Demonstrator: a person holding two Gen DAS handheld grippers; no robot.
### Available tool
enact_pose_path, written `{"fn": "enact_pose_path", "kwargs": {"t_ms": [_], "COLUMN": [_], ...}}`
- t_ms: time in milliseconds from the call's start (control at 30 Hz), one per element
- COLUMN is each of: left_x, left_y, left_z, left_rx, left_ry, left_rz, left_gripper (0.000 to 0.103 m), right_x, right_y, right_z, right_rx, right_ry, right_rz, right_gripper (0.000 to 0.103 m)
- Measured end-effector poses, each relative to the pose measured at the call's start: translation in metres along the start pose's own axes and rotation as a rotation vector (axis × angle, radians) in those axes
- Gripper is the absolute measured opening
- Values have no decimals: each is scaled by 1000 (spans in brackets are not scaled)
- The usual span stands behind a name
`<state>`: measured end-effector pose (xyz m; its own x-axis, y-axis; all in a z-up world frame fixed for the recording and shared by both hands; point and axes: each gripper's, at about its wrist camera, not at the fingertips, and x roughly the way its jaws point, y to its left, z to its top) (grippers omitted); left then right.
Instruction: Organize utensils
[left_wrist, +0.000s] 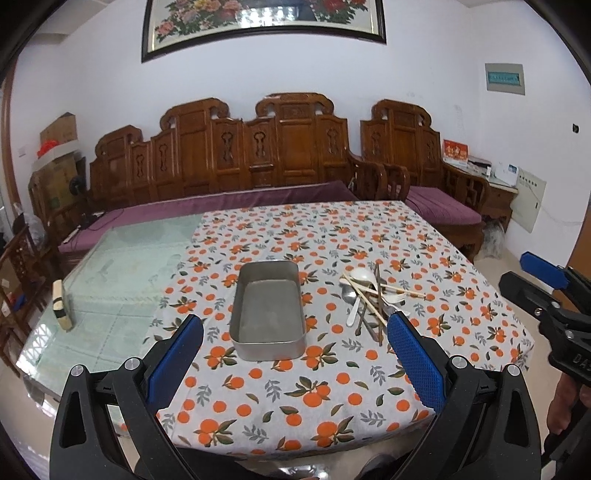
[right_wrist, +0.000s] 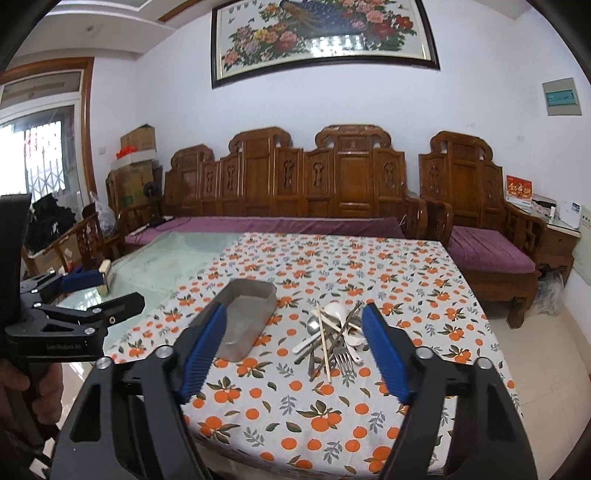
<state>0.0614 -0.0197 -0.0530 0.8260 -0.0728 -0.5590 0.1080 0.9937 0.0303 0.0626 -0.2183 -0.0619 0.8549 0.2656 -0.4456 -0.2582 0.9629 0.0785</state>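
Still at the approach step, nothing lifted yet. Both grippers hovering over the near edge of the bench (left_wrist: 122, 258), left gripper (left_wrist: 295, 354) with fingers spread wide and empty, right gripper (right_wrist: 295, 343) also spread, nothing between. Utensil pile (right_wrist: 332, 332) lying tangled just right of the empty metal tray (left_wrist: 267, 314), not touching it. Next probably: lowering onto one piece, pinching, carrying into the tray. Readable on the left gripper's body: roughly "GenRobot.AI", blurred

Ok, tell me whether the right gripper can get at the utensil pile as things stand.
Probably yes: the right gripper is open and empty, the utensil pile lies ahead between its fingers, and only bare tablecloth lies between; the metal tray sits aside.
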Motion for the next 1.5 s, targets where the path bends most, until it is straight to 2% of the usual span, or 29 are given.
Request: {"fn": "enact_pose_path", "kwargs": {"t_ms": [67, 133, 400, 700, 767, 900, 1100, 1133, 1233, 1267, 1400, 1500], "left_x": [13, 25, 69, 110, 120, 134, 153, 157, 166, 168, 174, 180], "left_y": [0, -1, -5, -20, -26, -35, -38, -38, -39, -39, -39, -38], "left_z": [0, -2, 0, 8, 9, 6, 3, 3, 4, 4, 5, 6], "left_rx": [3, 6, 25, 48, 64, 76, 83, 83, 90, 93, 104, 102], "left_ry": [14, 31, 84, 117, 130, 155, 181, 187, 205, 208, 216, 229], "left_rz": [-8, -15, -35, -76, -82, -88, -86, -89, -92, -90, -90, -92], "left_gripper": [97, 97, 97, 97, 97, 97, 95, 95, 88, 84, 82, 79], "right_x": [13, 28, 78, 127, 137, 169, 221, 233, 254, 263, 286, 294], "right_y": [-5, -12, -43, -89, -96, -103, -89, -86, -79, -79, -82, -73], "right_z": [-3, -6, -17, -13, -15, -27, -50, -54, -61, -63, -66, -68], "right_rx": [3, 10, 42, 58, 59, 57, 21, 17, -11, -13, 9, -25], "right_ry": [21, 41, 98, 129, 135, 175, 261, 287, 326, 338, 364, 379], "right_rz": [7, 9, -7, -46, -54, -12, 122, 153, 161, 160, 206, 233], "right_gripper": [66, 63, 61, 57, 54, 49, 36, 32, 27, 26, 25, 24]}}
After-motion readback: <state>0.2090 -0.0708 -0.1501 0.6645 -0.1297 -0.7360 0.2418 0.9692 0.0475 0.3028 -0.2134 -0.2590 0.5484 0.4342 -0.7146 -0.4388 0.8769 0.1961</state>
